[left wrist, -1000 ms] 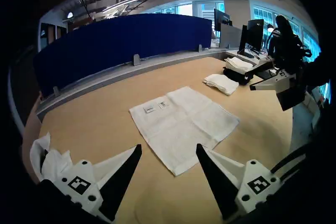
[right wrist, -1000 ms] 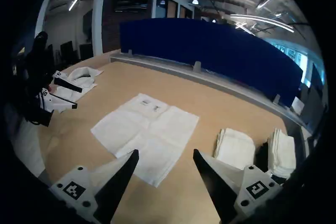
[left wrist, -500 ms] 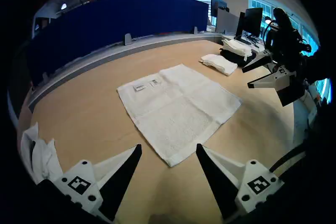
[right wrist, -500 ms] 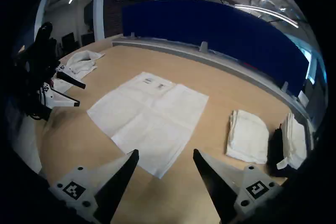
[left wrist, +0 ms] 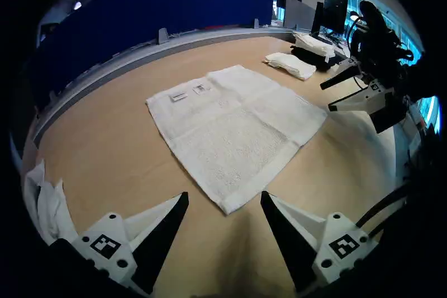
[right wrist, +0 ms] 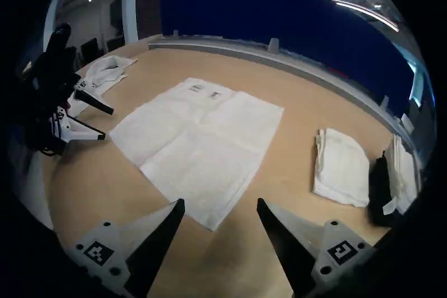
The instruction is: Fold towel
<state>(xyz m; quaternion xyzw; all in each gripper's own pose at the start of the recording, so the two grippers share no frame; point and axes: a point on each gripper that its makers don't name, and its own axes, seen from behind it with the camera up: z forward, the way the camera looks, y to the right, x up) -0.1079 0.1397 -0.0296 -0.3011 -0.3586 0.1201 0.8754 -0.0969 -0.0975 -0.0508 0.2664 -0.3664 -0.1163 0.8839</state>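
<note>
Two corners of the flat white terry towel [left wrist: 234,122] are lying nearest the grippers, one apiece. The left gripper [left wrist: 223,193] is hovering wide open and empty, its corner at 12 o'clock. The right gripper [right wrist: 219,200] is doing likewise, probably lining up a matched pinch off the pale wooden table [left wrist: 112,130].

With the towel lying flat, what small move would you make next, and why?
Probably lower the left gripper and right gripper to pinch a corner each: both hover open just short of the towel, which lies spread flat on the table.
</note>
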